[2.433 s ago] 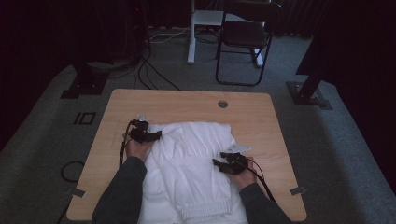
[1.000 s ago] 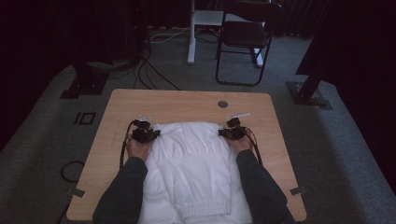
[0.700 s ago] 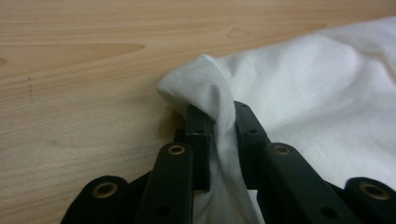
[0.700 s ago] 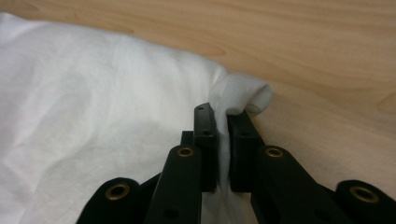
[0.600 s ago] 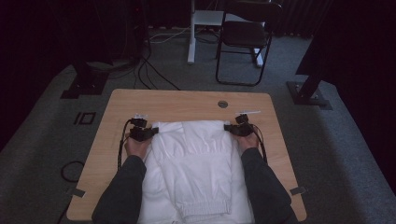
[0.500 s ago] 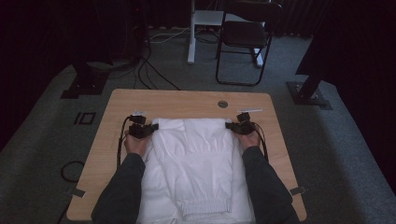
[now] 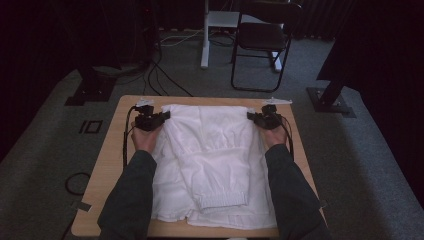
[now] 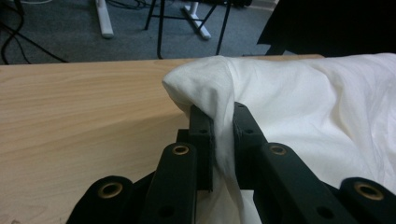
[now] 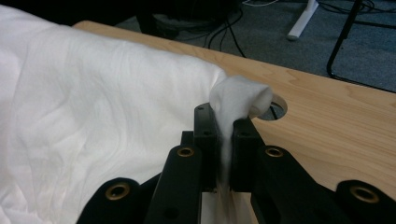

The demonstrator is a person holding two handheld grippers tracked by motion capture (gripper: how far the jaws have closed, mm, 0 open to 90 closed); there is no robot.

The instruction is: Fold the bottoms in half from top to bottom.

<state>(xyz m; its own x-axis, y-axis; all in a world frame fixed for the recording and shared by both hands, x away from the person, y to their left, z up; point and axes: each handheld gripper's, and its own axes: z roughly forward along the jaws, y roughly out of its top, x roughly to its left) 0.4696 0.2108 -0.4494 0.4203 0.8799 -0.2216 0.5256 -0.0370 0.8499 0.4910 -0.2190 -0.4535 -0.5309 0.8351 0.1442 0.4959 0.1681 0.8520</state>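
Both far corners of the white cotton garment [image 7: 207, 155] on the light wooden table [image 7: 112, 150] are pinched, left gripper [image 7: 161, 117] and right gripper [image 7: 251, 116] clamped on cloth, so folding seems barely begun.

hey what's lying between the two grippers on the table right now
The white garment spans the whole stretch. In the high view, the left gripper and the right gripper each pinch a far corner of it, with cloth stretched between them.
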